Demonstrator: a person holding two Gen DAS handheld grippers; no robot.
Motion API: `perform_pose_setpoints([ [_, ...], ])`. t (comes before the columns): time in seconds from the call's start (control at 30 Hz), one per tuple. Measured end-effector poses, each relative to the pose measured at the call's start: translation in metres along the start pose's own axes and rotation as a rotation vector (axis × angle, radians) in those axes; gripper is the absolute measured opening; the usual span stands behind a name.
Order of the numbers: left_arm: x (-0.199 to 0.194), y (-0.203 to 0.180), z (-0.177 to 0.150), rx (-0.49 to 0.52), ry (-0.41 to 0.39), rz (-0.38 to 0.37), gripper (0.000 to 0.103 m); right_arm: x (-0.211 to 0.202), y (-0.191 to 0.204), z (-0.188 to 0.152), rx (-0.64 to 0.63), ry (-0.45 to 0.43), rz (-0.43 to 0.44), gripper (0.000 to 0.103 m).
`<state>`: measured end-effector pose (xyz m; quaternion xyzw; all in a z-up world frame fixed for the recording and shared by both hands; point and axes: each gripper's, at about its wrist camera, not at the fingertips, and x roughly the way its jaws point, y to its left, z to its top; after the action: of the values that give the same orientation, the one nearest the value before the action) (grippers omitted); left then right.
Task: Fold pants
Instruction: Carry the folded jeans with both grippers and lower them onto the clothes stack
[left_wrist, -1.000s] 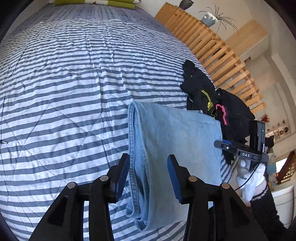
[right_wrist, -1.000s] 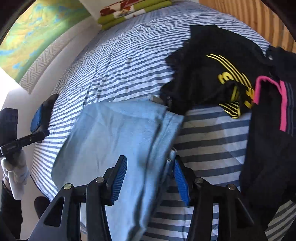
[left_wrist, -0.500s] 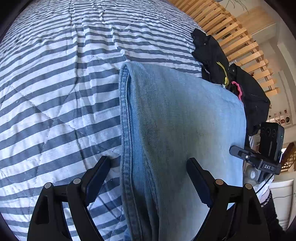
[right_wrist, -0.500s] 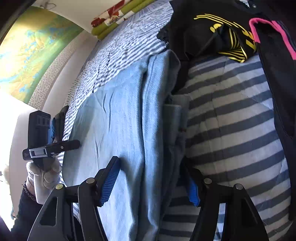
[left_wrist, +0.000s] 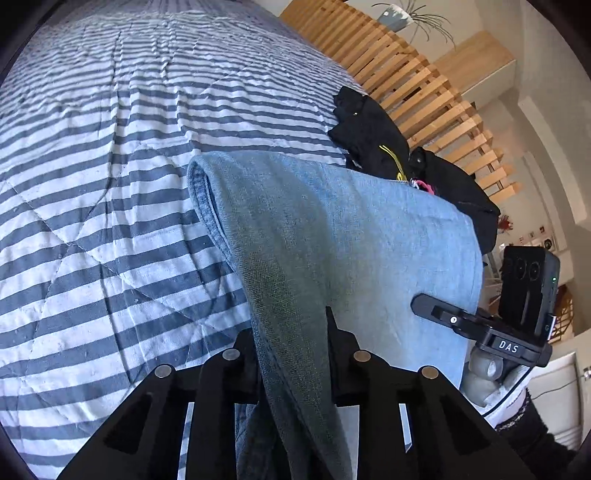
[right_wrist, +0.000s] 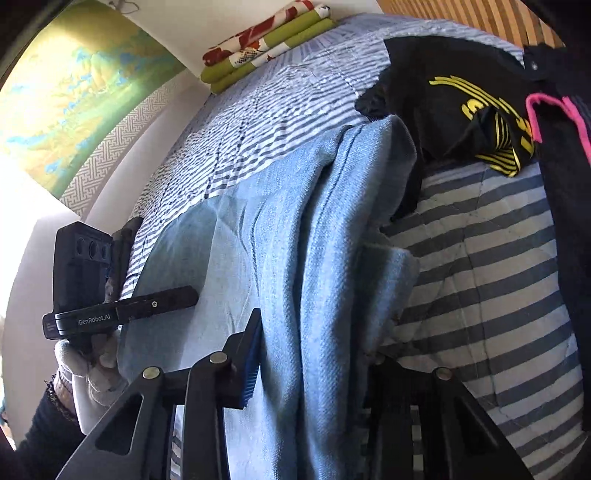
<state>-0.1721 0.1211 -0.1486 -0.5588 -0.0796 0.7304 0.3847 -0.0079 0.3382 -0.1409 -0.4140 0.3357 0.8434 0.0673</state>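
Striped blue and white bed covers (left_wrist: 110, 206) lie all around our two claws, and the light blue pants (left_wrist: 332, 229) lie on them, reaching forward from both claws. Our left claw (left_wrist: 291, 354) and right claw (right_wrist: 314, 354) are both closing, each pinching one near edge of the pants, so we think we should squeeze tight, lift both sides together and keep them even. Only the right view shows the green folded cloths (right_wrist: 266, 48) far ahead, and only the left view shows the wooden slats (left_wrist: 417, 85).
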Motion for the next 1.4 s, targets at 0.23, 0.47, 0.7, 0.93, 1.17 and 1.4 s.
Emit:
perform_pose_setpoints([
  [0.23, -0.069, -0.021, -0.032, 0.02, -0.134, -0.039, 0.021, -0.044, 0.072, -0.02, -0.203, -0.089, -0.052, 0.029],
  [0.47, -0.177, -0.013, -0.076, 0.001, -0.324, -0.029, 0.021, -0.075, 0.157, -0.029, -0.384, -0.148, 0.01, 0.029],
  [0.7, -0.305, 0.032, -0.126, -0.059, -0.504, 0.06, 0.021, -0.065, 0.242, -0.029, -0.535, -0.146, 0.129, 0.029],
  [0.93, -0.409, 0.104, -0.163, -0.158, -0.615, 0.203, 0.021, -0.012, 0.325, -0.024, -0.63, -0.098, 0.261, 0.028],
  [1.17, -0.487, 0.182, -0.175, -0.252, -0.672, 0.335, 0.021, 0.062, 0.403, -0.008, -0.659, -0.021, 0.368, 0.028],
  [1.4, -0.548, 0.263, -0.151, -0.305, -0.721, 0.401, 0.021, 0.123, 0.462, 0.022, -0.656, 0.009, 0.459, 0.028],
])
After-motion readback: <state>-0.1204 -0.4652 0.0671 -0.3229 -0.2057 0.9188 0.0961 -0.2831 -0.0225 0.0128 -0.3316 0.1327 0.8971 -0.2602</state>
